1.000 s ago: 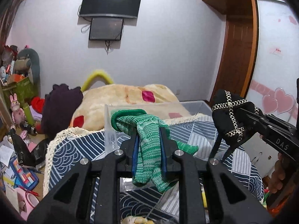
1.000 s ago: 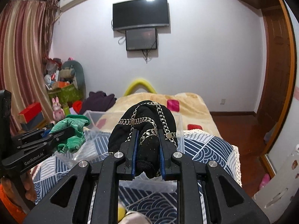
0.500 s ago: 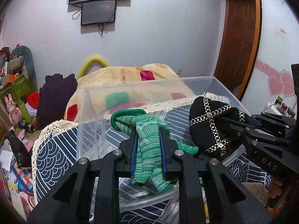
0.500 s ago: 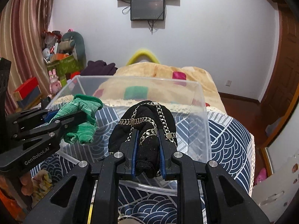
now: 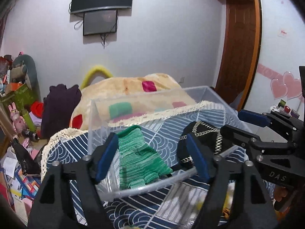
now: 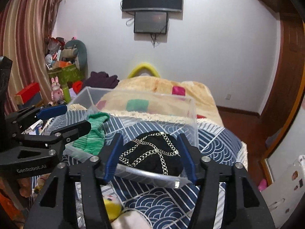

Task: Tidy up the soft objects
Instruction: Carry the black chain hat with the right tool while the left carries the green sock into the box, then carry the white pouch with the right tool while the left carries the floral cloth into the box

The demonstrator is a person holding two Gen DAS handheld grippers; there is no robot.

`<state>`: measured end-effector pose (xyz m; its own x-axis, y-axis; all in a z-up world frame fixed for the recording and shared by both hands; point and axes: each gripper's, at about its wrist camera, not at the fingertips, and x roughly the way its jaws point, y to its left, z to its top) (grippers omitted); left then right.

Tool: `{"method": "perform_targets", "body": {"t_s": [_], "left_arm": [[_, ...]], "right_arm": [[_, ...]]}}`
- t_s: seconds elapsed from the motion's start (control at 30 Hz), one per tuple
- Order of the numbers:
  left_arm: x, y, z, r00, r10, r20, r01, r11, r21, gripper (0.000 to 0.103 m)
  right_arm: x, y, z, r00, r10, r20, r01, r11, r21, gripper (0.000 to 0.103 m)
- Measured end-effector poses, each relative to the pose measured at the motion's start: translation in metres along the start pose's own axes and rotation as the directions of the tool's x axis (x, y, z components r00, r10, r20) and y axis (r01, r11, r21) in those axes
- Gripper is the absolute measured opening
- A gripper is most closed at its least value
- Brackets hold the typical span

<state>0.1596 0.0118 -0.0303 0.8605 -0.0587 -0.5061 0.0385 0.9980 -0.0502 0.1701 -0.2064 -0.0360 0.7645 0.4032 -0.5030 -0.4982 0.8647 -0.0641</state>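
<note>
A green knit glove [image 5: 139, 158] lies inside the clear plastic bin [image 5: 152, 93] on its left side; it also shows in the right wrist view [image 6: 93, 135]. A black cap with silver chains [image 6: 152, 156] lies in the bin's right side, also seen in the left wrist view [image 5: 205, 139]. My left gripper [image 5: 152, 158] is open and empty, just above the bin's near rim over the glove. My right gripper [image 6: 150, 156] is open and empty, straddling the cap at the near rim [image 6: 152, 177].
The bin stands on a blue wave-pattern bedspread [image 6: 215, 143] with a lace edge. A beige blanket [image 6: 162, 84] lies behind it. A yellow plush toy [image 6: 112, 208] lies near the front. Cluttered toys and boxes [image 6: 63, 66] stand at the left; a wooden door [image 5: 240, 43] at the right.
Both grippers have opened and let go: the green glove and the black cap dropped into the bin. Both grippers have lowered toward the bin's near rim.
</note>
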Motion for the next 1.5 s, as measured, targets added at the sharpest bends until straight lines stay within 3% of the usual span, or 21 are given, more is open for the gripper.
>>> {"method": "perform_targets", "body": {"t_s": [0.07,0.2,0.27,0.5,0.8,1.07,1.13,1.2,1.23,1.3,1.37,1.43,1.5], "left_arm": [[-0.012,0.000,0.001,1.000,0.001,0.021,-0.001,1.000,0.002,0.083],[-0.039,0.000,0.001,0.998,0.010,0.065,-0.010,1.000,0.001,0.102],[-0.052,0.003,-0.002,0.996,0.022,0.084,-0.022,1.000,-0.008,0.103],[-0.070,0.014,-0.024,0.997,0.061,0.044,-0.060,0.998,-0.009,0.103],[-0.058,0.033,-0.076,0.993,0.079,-0.086,-0.083,0.996,-0.039,0.103],[-0.041,0.042,-0.110,0.988,0.054,-0.147,-0.067,0.994,-0.086,0.102],[-0.038,0.041,-0.114,0.987,0.054,-0.148,-0.068,0.994,-0.090,0.097],[-0.034,0.039,-0.119,0.986,0.043,-0.162,-0.058,0.994,-0.088,0.085],[-0.031,0.039,-0.120,0.984,0.034,-0.173,-0.050,0.995,-0.086,0.083],[-0.026,0.038,-0.124,0.980,0.014,-0.201,-0.033,0.995,-0.092,0.074],[-0.023,0.036,-0.126,0.978,0.010,-0.207,-0.029,0.995,-0.093,0.071],[-0.025,0.034,-0.128,0.981,0.008,-0.195,-0.025,0.996,-0.085,0.059],[-0.027,0.031,-0.130,0.981,0.001,-0.195,-0.015,0.997,-0.069,0.046]], "right_arm": [[-0.009,0.002,0.000,1.000,-0.003,0.024,0.003,1.000,-0.008,0.065],[-0.034,0.003,0.000,0.997,-0.005,0.078,0.006,1.000,-0.011,0.079],[-0.044,0.001,-0.002,0.995,-0.004,0.101,0.004,1.000,-0.004,0.081],[-0.059,0.000,-0.022,0.995,0.001,0.097,-0.003,1.000,0.018,0.082],[-0.040,-0.007,-0.070,0.999,-0.005,-0.046,0.007,0.999,0.054,0.082],[-0.011,-0.013,-0.105,0.979,0.065,-0.194,-0.040,0.991,0.127,0.082],[-0.011,-0.011,-0.106,0.977,0.072,-0.200,-0.047,0.991,0.127,0.082],[-0.012,-0.009,-0.107,0.976,0.084,-0.202,-0.059,0.990,0.125,0.081],[-0.013,-0.009,-0.108,0.974,0.098,-0.203,-0.073,0.989,0.126,0.079],[-0.012,-0.008,-0.109,0.969,0.130,-0.208,-0.105,0.986,0.128,0.060],[-0.013,-0.007,-0.110,0.968,0.144,-0.205,-0.119,0.985,0.126,0.050],[-0.016,-0.007,-0.111,0.968,0.150,-0.200,-0.128,0.984,0.120,0.039],[-0.019,-0.007,-0.111,0.970,0.148,-0.192,-0.127,0.985,0.120,0.023]]}}
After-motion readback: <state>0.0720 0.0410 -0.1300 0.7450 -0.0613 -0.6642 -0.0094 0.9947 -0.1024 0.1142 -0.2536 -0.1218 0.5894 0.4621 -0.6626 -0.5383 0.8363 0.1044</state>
